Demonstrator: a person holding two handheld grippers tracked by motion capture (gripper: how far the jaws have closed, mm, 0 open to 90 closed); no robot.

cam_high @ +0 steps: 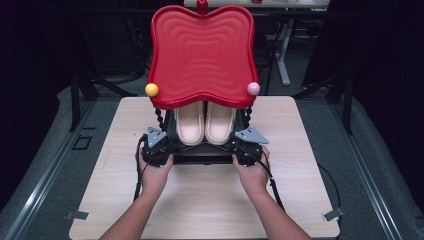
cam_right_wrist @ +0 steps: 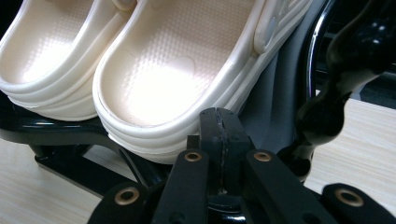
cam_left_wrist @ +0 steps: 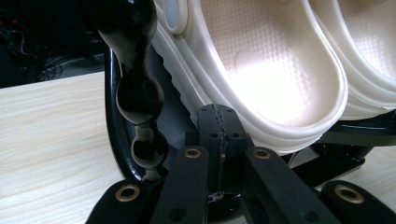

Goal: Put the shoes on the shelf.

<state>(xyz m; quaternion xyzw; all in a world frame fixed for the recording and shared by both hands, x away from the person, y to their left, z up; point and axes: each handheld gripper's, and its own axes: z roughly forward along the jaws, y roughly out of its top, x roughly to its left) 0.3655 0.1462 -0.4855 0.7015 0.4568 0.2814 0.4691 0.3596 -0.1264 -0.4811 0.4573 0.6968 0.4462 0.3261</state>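
With both jaw pairs pressed shut, nothing visibly pinched, the left gripper [cam_high: 159, 145] & right gripper [cam_high: 246, 144] are set at the rack's [cam_high: 202, 156] near corners, cream clogs [cam_high: 205, 124] already shelved under its red top [cam_high: 201, 52]; shifting the rack prob. remains.

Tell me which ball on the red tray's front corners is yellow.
The ball on the tray's left front corner is yellow; the one on the right corner is pink.
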